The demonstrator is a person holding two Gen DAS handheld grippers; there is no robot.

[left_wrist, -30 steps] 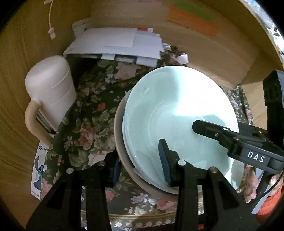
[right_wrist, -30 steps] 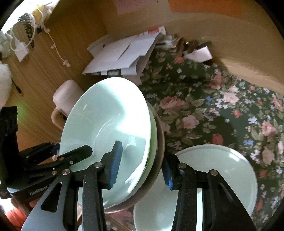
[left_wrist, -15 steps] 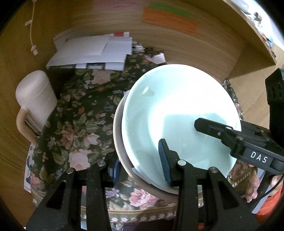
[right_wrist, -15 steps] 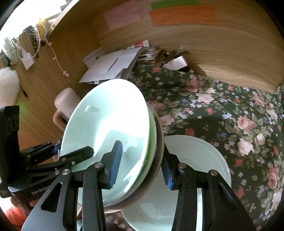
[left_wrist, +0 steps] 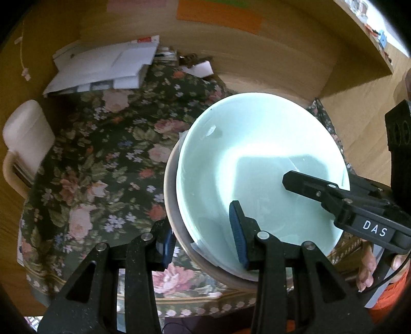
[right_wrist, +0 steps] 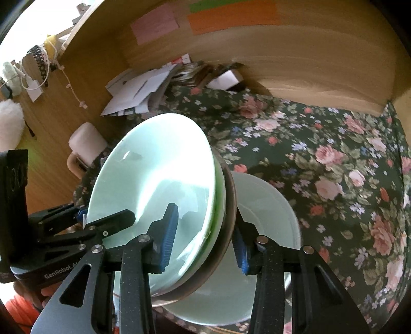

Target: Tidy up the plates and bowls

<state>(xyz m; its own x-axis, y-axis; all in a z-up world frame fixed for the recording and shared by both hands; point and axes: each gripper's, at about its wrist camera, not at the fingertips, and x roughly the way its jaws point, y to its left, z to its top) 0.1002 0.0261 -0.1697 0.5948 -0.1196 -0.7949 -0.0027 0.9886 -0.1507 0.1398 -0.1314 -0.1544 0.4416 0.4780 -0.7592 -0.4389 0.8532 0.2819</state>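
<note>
Two grippers, left gripper [left_wrist: 203, 244] and right gripper [right_wrist: 205, 236], each clamped on the stack of bowls [right_wrist: 164, 195], aloft above the floral cloth [right_wrist: 321, 159]. Mid-carry; next, lowering level onto the pale plate [right_wrist: 269, 231] beneath.

I see a pale mint-green bowl [left_wrist: 259, 164], brown outer plate [right_wrist: 229, 205], dark green rose-patterned tablecloth [right_wrist: 321, 154], white papers [left_wrist: 105, 66], orange note [right_wrist: 231, 18]

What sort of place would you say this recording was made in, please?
Probably a home, at a wooden desk nook doubling as a table: a floral tablecloth, a heap of loose papers and envelopes by the wall, and coloured sticky notes on the wooden panel behind.
</note>
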